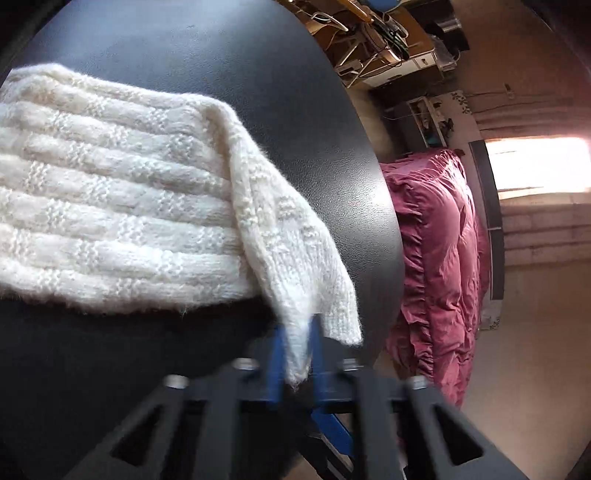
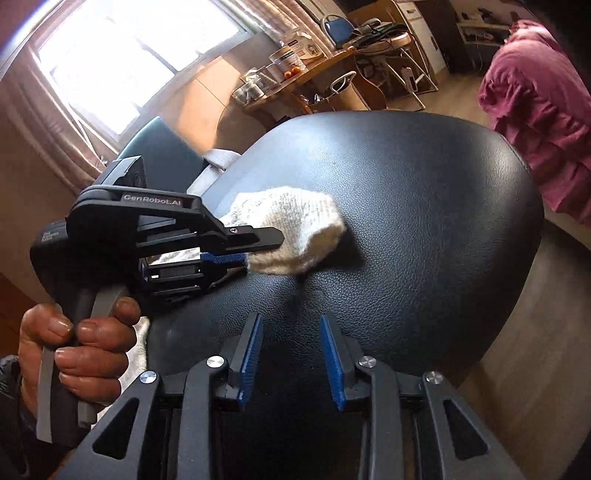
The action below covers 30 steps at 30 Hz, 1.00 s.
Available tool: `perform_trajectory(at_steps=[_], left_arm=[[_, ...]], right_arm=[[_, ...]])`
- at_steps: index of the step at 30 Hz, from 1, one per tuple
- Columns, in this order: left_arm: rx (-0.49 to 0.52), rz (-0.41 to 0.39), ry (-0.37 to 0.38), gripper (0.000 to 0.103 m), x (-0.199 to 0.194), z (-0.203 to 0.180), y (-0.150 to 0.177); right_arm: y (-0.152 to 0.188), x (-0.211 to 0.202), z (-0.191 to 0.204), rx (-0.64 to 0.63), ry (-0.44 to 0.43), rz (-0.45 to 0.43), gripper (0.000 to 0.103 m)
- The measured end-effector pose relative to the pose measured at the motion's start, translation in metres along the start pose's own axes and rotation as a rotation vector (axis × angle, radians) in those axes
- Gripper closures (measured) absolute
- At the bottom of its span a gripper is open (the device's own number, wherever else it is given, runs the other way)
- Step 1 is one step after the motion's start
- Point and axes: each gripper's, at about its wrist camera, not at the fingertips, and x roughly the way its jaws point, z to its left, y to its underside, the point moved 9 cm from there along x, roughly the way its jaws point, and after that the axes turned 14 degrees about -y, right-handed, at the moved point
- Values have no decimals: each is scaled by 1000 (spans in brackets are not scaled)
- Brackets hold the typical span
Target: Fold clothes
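Note:
A cream knitted garment (image 1: 122, 206) lies on a black leather surface (image 1: 236, 59), folded into a thick band. One narrow knitted end (image 1: 295, 280) runs down from it into my left gripper (image 1: 297, 332), whose blue pads are shut on that end. In the right wrist view the left gripper (image 2: 245, 258) shows from the side, gripped by a hand (image 2: 77, 354), pinching the cream knit (image 2: 295, 232) just above the black leather surface (image 2: 424, 229). My right gripper (image 2: 291, 325) stands open near the front edge, nothing between its blue pads.
A bed with a magenta cover (image 1: 432, 266) stands beyond the leather surface's edge. A wooden table (image 2: 295, 85) with jars and boxes, a blue chair (image 2: 340, 29) and a bright window (image 2: 122, 55) lie behind. Wooden floor (image 2: 535, 332) surrounds the leather surface.

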Motion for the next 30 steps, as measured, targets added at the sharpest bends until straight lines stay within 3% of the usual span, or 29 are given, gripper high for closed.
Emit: perform_trajectory(at_steps=[5,9,13,17,23,27,30], left_arm=[[49,-141,104,97,-90,-16,-38],[68,-298,91,97,-180,-2,-81],[47,-415,63,97,-250,34,-107],[10,-480,47,97,-294,74,-112],[-7,-561,21,97,-336,128,-91],[-20,-619,0,97,-369,170,-79],[-43,-670,6,97,-397,201,-71]], right_arm=[[1,21,36,-36,-191,50,71],[-20,66,71,14,-372,47,70],[-32,133,124,35,-566,135,69],[-31,195,153,42,-527,193,69],[-25,233,134,58,-309,199,69],[-19,234,135,84,-312,188,69],[-15,230,146,147,-388,162,69]])
